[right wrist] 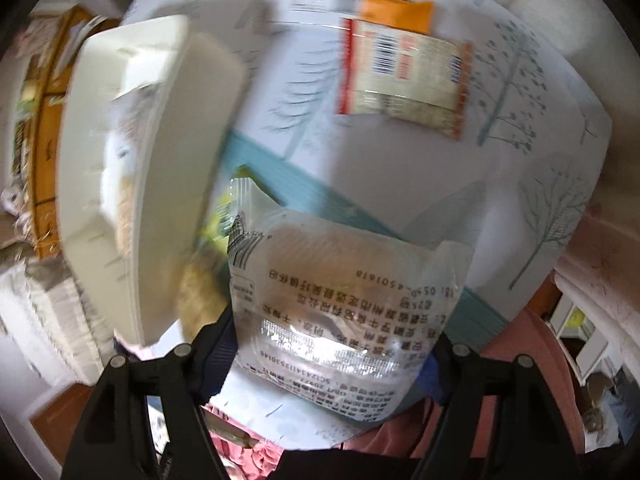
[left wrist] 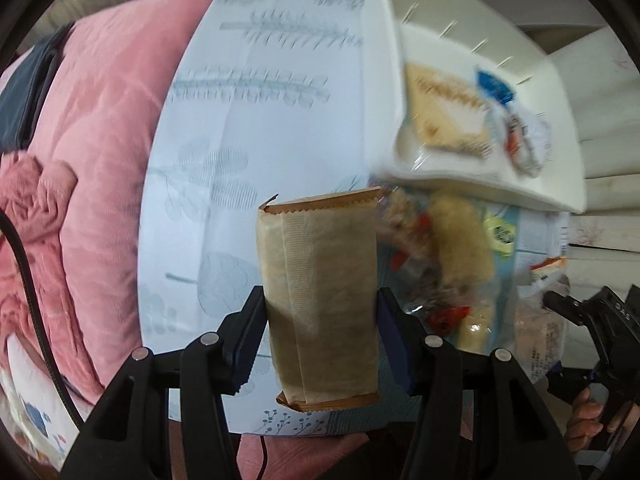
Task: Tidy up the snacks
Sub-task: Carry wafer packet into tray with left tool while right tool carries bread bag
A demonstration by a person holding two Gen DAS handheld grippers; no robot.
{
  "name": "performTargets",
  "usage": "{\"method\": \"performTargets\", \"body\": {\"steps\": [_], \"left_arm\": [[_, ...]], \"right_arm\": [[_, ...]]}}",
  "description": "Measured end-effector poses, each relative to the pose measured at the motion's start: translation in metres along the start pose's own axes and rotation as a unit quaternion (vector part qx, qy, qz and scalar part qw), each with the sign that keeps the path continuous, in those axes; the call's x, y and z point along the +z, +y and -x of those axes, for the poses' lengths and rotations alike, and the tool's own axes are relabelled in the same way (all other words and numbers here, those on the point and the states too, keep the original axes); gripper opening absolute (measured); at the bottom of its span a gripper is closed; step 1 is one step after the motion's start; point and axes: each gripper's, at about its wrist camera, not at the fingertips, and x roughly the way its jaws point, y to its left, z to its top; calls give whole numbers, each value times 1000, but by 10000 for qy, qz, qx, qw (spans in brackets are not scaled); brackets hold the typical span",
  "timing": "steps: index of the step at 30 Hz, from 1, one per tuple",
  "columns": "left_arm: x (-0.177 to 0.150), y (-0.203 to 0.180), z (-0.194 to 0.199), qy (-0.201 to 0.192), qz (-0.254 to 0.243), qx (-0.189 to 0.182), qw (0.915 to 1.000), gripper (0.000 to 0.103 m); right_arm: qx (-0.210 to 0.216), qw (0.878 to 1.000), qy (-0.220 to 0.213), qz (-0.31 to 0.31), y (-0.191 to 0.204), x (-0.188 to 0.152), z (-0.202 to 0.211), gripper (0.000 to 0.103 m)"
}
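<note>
Two packets are held clear of the leaf-print cloth [left wrist: 248, 152]. In the left wrist view, the left gripper [left wrist: 320, 340] pinches a tan, matte, ribbed-paper snack packet [left wrist: 320, 304] by its sides; a squeeze kept gentle should spare the contents on the way to the smooth white tray [left wrist: 384, 80]. In the right wrist view, the right gripper [right wrist: 332, 356] clasps a glossy, crinkly clear packet [right wrist: 344, 300]; carried level, it should slip less.

Soft daylight, motion blur across both views — fisheye bending, dark vignette at the edges
</note>
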Motion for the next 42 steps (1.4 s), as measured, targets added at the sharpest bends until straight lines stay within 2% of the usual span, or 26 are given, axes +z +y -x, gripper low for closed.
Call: {"method": "performTargets", "body": {"steps": [6, 9, 16, 20, 28, 35, 37, 38, 40, 42], "left_arm": [[23, -15, 44, -262, -420, -235, 9985, 53], [35, -21, 60, -387, -536, -392, 9970, 53], [65, -39, 79, -728, -728, -786, 9916, 53], [83, -48, 79, -894, -819, -869, 9888, 53], [117, -63, 69, -1178, -775, -1182, 9829, 53], [130, -77, 57, -1170, -709, -1256, 9826, 54], [130, -81, 55, -1157, -686, -1271, 9827, 54], [130, -82, 54, -1163, -668, -1254, 9830, 56], [129, -84, 53, -1159, -672, -1252, 9830, 77], [128, -86, 53, -1145, -672, -1196, 9839, 82]], "right_arm": [[172, 9971, -284, 685, 49, -14, 22, 76], [200, 9942, -451, 958, 48, -27, 29, 76], [202, 9817, -953, 1639, 81, -33, 47, 76], [247, 9738, -1134, 1958, 99, -32, 58, 76], [642, 9523, -1367, 2653, 137, -23, 65, 76], [747, 9498, -1539, 2621, 142, -6, 70, 78], [793, 9505, -1523, 2591, 139, 0, 70, 84], [800, 9515, -1468, 2582, 138, 3, 69, 85], [848, 9548, -1308, 2532, 133, 9, 65, 86], [837, 9586, -1230, 2428, 127, 12, 63, 88]]}}
